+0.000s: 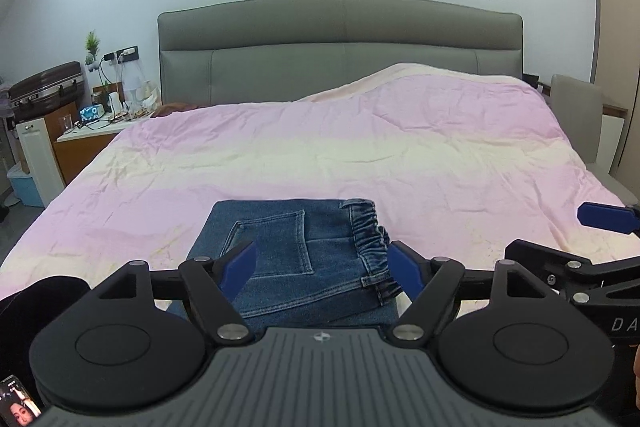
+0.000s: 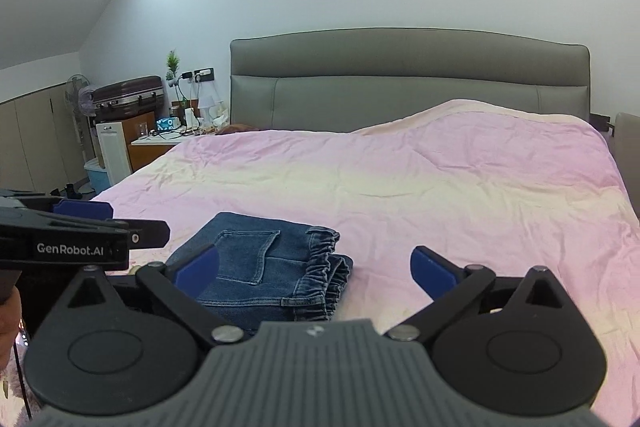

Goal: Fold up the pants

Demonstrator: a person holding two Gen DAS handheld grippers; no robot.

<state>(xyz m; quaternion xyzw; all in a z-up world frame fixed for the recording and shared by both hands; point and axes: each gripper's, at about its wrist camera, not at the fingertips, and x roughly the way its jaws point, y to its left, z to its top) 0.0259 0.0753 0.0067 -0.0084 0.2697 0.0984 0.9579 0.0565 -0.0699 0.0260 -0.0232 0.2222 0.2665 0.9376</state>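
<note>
Folded blue denim pants (image 1: 296, 247) lie flat on the near part of the bed, back pocket up and elastic waistband to the right; the right wrist view shows the pants (image 2: 264, 267) left of centre. My left gripper (image 1: 324, 263) hangs above their near edge, open wide, its blue pads clear of the cloth. My right gripper (image 2: 316, 267) is open too, raised above the bed, with the waistband below its left pad and nothing between the pads. Each gripper appears at the edge of the other's view, the right gripper (image 1: 600, 223) and the left gripper (image 2: 84, 211).
The bed carries a wrinkled pink and cream cover (image 1: 360, 155) and a grey headboard (image 1: 340, 55). A cluttered nightstand (image 1: 100, 123), a suitcase (image 1: 44, 93) and a fan (image 2: 78, 95) stand at the left. A phone (image 1: 18, 403) shows at the lower left.
</note>
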